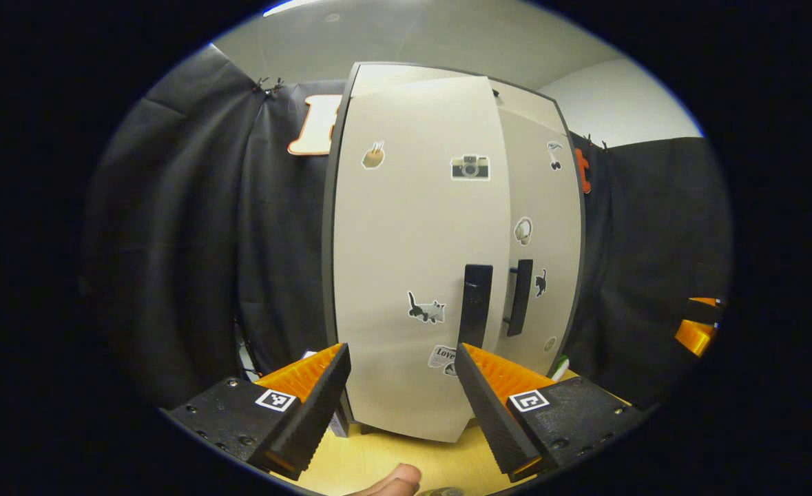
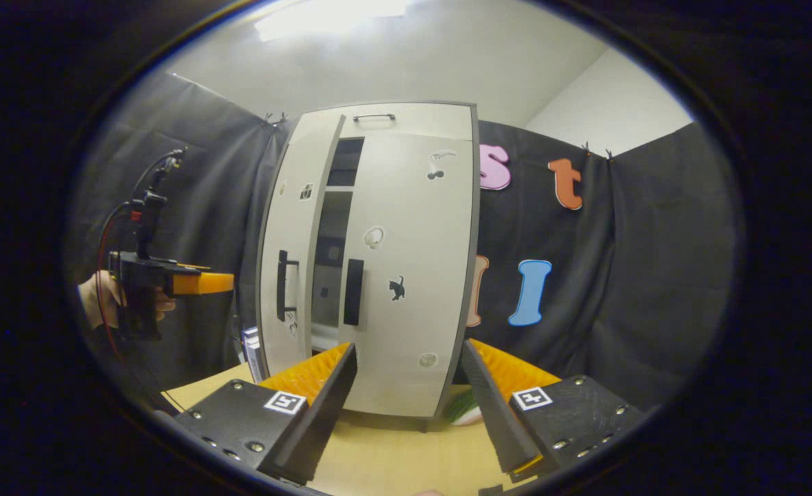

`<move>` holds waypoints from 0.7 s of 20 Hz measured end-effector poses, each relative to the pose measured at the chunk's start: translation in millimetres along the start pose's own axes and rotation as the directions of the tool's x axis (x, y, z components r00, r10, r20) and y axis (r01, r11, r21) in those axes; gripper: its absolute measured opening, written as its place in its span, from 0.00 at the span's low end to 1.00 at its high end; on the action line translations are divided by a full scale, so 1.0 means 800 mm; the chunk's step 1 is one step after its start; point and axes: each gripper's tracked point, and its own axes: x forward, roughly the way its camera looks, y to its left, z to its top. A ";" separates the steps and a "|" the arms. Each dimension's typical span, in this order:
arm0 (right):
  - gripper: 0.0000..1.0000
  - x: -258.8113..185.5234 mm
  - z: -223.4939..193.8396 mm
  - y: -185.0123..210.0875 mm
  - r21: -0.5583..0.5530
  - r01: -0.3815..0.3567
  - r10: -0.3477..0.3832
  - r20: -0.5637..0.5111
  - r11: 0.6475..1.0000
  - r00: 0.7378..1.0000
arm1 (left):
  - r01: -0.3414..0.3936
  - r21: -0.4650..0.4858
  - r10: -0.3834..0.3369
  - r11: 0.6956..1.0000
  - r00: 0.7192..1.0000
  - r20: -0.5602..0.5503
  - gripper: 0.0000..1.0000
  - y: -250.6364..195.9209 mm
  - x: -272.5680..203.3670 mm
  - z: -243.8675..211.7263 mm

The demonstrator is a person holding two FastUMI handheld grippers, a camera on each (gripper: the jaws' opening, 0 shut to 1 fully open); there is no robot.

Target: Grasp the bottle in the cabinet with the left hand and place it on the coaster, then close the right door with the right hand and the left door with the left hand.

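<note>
My left gripper (image 1: 402,365) hung wide open and empty; the left door (image 1: 416,262) stood ajar straight ahead, its handle (image 1: 475,295) upright.

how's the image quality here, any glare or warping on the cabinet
Left gripper view: the cabinet bulges from fisheye warping, evenly lit, no glare, stickers sharp. Right gripper view: a ceiling light blows out at the top, the cabinet's edges bow, and the far gripper looks soft.

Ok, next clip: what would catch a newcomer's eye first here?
Most likely the tall pale cabinet standing on the wooden table, its two doors dotted with small stickers and the left door ajar, leaving a dark gap beside the right door. Next, at the left of the right gripper view, a hand holding the left gripper towards the cabinet.
</note>
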 end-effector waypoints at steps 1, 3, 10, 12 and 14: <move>0.94 -0.004 -0.002 -0.001 -0.004 0.016 -0.016 -0.003 1.000 1.000 | -0.023 0.017 0.023 1.000 1.000 0.010 0.96 0.000 -0.013 0.003; 0.93 -0.011 -0.005 0.005 -0.006 0.026 -0.026 0.002 1.000 1.000 | -0.038 0.028 0.037 0.999 0.999 0.023 0.96 -0.012 -0.038 0.007; 0.93 -0.033 0.004 0.061 0.051 -0.042 0.041 0.015 0.998 0.999 | -0.021 0.031 0.020 0.999 0.999 0.041 0.96 -0.048 -0.096 0.016; 0.93 -0.035 0.011 0.065 0.047 -0.036 0.035 0.019 0.998 0.999 | -0.015 0.040 0.014 0.999 1.000 0.023 0.96 -0.053 -0.111 0.010; 0.93 -0.037 0.015 0.075 0.040 -0.038 0.037 0.021 0.998 0.999 | -0.031 0.051 0.031 0.998 1.000 0.004 0.96 -0.047 -0.123 0.009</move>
